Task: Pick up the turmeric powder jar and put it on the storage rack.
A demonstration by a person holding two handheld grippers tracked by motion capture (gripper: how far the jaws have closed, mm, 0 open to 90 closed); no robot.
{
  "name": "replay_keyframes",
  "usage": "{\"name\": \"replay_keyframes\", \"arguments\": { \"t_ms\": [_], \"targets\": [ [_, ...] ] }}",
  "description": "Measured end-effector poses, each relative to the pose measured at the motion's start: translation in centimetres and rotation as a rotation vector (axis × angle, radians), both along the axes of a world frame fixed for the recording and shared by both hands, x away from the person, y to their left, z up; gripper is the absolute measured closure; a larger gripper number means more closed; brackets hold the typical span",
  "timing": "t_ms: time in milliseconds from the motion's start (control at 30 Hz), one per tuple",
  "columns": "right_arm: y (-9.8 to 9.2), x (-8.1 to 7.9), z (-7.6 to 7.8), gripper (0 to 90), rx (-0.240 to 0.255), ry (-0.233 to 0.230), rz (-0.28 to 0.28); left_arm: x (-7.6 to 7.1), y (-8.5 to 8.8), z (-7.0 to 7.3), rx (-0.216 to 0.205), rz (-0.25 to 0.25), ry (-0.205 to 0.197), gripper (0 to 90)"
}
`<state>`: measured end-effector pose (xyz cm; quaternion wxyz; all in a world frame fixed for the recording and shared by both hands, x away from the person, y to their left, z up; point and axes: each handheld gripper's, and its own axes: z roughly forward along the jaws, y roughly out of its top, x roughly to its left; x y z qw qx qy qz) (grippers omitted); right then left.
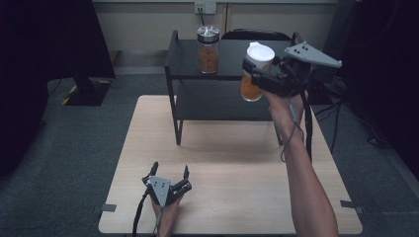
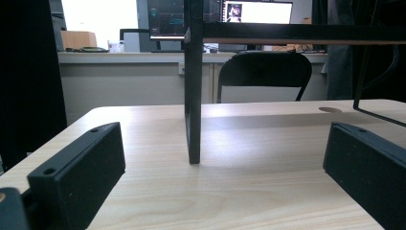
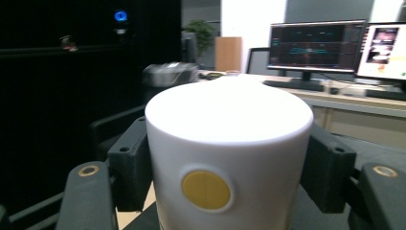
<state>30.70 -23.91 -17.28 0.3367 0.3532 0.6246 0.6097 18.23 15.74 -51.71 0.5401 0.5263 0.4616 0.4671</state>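
At the upper right of the high view, the right hand-held gripper [image 1: 257,79] is clamped on a white-lidded jar [image 1: 254,74] of orange contents, held in the air just in front of the black shelf [image 1: 188,64]; its own view shows both jaws pressed against the jar's white sides. On the shelf top, upper centre, stands a metal-lidded jar [image 1: 208,49], well apart. At the lower left, the left hand-held gripper [image 1: 170,173] rests on the bench [image 1: 237,163], jaws spread wide with nothing between them, and the shelf's leg [image 2: 193,96] stands ahead.
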Motion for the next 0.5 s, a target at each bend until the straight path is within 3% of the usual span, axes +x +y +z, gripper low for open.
{"name": "replay_keyframes", "arguments": {
  "t_ms": [233,500],
  "targets": [
    [1.8,1.6,1.6,30.3,0.013,-0.008,-0.107,0.0,0.0,0.0,0.0,-0.001,0.0,0.0],
    [4.0,4.2,2.0,30.2,-0.014,-0.017,-0.167,0.0,0.1,0.0,0.001,-0.003,0.001,0.1]
  ]
}}
